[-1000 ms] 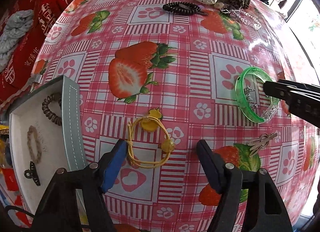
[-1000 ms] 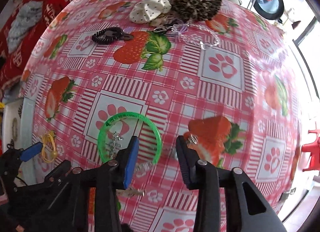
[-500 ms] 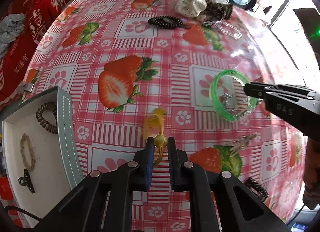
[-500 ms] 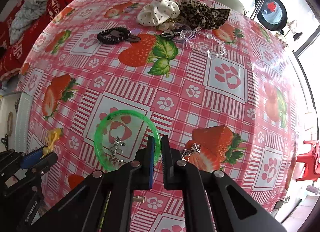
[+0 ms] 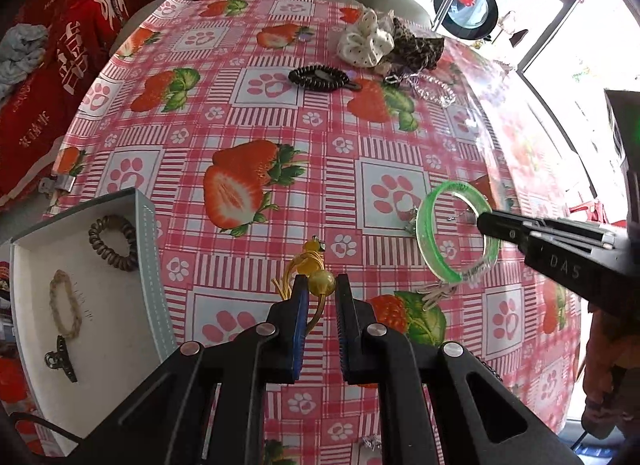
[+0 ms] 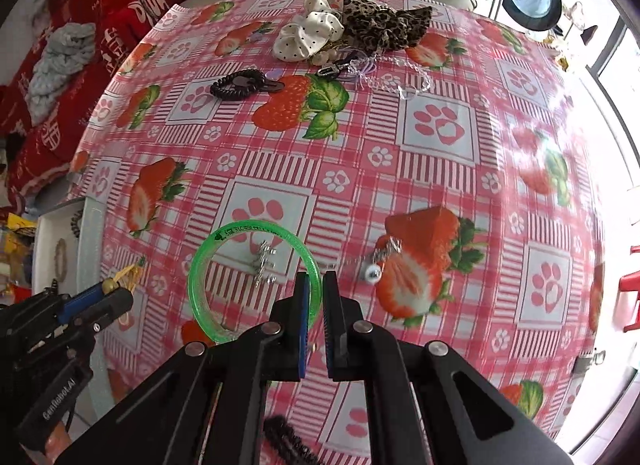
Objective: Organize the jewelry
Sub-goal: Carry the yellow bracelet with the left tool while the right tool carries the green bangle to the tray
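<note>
Left gripper (image 5: 321, 288): pressed together on the yellow tie (image 5: 316, 277), pinching its round bead; the cord loops trail out at 11 o'clock of the tips, clear of the cloth as far as can be told.
Right gripper (image 6: 315, 289): pressed together on the rim of the green bangle (image 6: 208, 249), which hangs tilted off the tips toward 9 o'clock.
Yellow tie: between the left pads, at 3 o'clock of the tray (image 5: 150, 265) wall.
Green bangle: in the left view it stands at 3 o'clock of the picture, held by the right tips at its far rim.
Tray: at 8 o'clock in the left view, holding a brown coil tie (image 5: 113, 243), a braided loop (image 5: 64, 309) and a small black claw clip (image 5: 60, 363).
Silver earring (image 6: 264, 263): on the cloth, seen through the bangle.
Bead charm (image 6: 370, 273): on the cloth at 3 o'clock of the right tips, just beside a printed strawberry.
Far edge, 12 o'clock: white scrunchie (image 6: 306, 35), leopard scrunchie (image 6: 384, 27), black coil tie (image 6: 238, 83), clear bead chain (image 6: 400, 81).
Tablecloth (image 6: 440, 169): pink check with strawberries and paw prints.
</note>
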A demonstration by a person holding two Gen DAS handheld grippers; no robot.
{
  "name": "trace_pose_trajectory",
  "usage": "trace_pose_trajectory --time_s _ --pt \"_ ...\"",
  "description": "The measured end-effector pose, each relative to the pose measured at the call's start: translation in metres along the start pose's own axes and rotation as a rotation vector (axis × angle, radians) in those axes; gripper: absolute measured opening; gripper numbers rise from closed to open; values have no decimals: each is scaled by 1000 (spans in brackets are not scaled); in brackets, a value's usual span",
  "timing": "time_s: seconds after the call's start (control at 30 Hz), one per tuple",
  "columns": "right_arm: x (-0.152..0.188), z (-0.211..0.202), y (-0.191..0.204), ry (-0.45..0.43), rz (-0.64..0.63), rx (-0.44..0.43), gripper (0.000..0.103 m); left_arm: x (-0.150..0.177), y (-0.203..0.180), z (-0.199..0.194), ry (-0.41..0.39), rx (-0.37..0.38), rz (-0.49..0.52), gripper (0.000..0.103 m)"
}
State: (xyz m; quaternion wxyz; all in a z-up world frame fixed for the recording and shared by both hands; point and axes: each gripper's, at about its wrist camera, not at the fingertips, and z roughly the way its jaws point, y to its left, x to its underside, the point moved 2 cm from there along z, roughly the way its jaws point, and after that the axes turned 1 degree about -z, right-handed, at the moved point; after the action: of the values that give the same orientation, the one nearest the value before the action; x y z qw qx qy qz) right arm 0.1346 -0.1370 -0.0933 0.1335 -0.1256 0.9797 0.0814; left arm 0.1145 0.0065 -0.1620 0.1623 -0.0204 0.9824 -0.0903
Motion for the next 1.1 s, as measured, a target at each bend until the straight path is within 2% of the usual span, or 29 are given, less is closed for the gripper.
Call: trace_pose_trajectory --time_s 0.3,0.53,0.8,1.1 --pt "18 -15 8 14 13 -23 7 5 8 -24 -22 18 -7 20" --pt "19 -27 32 14 -22 -50 7 14 31 -47 -56 7 -53 20" --pt "14 -28 90 21 -122 -102 7 34 83 -73 -87 -40 -144 20" --pt "11 -18 180 37 -261 -174 7 68 152 -90 -85 -123 -253 20"
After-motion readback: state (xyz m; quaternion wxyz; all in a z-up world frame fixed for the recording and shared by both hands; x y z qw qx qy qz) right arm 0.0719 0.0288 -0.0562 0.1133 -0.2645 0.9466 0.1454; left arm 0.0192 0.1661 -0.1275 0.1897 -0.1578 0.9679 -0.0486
